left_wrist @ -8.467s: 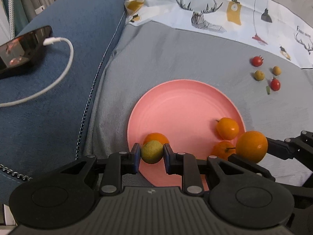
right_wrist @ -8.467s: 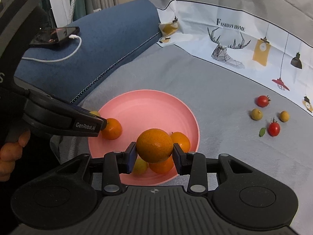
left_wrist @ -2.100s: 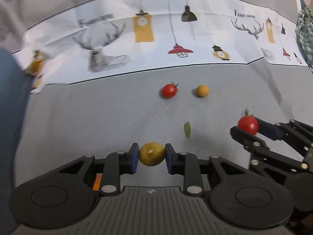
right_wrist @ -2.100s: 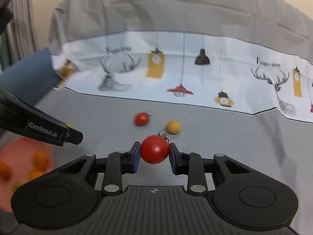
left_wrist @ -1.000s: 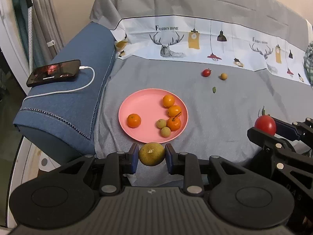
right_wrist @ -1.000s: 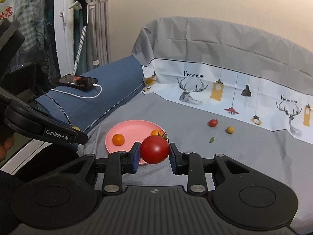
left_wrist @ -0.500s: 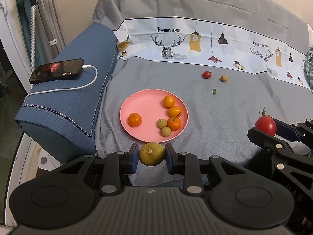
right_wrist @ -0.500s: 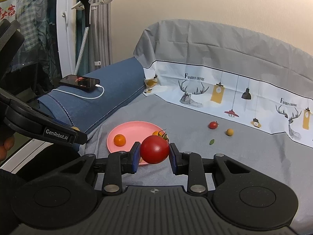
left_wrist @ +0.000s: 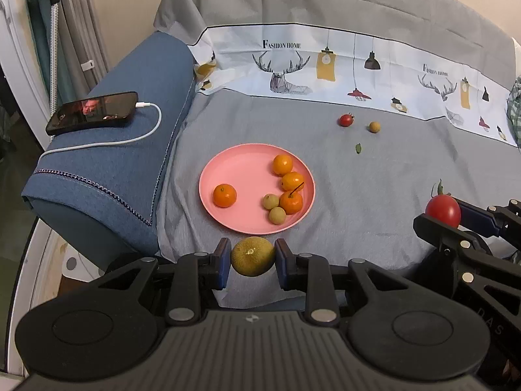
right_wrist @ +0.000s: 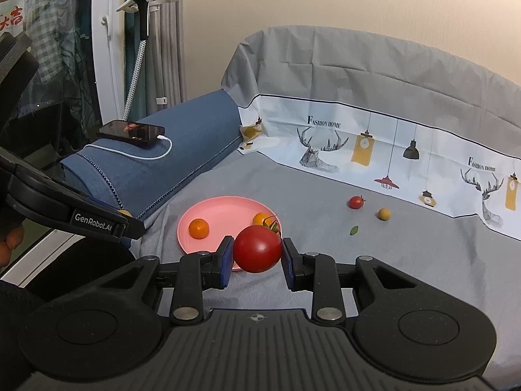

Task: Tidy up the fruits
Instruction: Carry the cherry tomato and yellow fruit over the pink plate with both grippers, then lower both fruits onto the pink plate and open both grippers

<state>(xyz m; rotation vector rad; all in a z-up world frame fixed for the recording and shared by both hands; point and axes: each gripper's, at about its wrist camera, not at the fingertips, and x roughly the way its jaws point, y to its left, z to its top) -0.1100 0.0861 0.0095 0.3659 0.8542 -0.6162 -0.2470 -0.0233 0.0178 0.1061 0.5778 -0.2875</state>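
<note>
Both hand-held grippers loaded, held above the near edge of the sofa seat.

Left hand-held gripper [left_wrist: 253,257]: pads clamped on a yellow-green round fruit [left_wrist: 253,256]. Right hand-held gripper [right_wrist: 257,254]: pads clamped on a red tomato [right_wrist: 258,253], green stem up. Beyond them, pink plate [left_wrist: 234,166] on the grey sofa cover [left_wrist: 390,169], holding four oranges [left_wrist: 224,195] and two small pale-green fruits [left_wrist: 277,215]; one orange sits alone on the left, the rest are clustered on the right. Further back on the cover, apart from the plate: a small red tomato [left_wrist: 345,120], a small yellow fruit [left_wrist: 374,126] just beside it, a green leaf [left_wrist: 358,148] nearer. Phone [left_wrist: 92,112] on a white cable lies on the blue armrest [left_wrist: 130,163].
</note>
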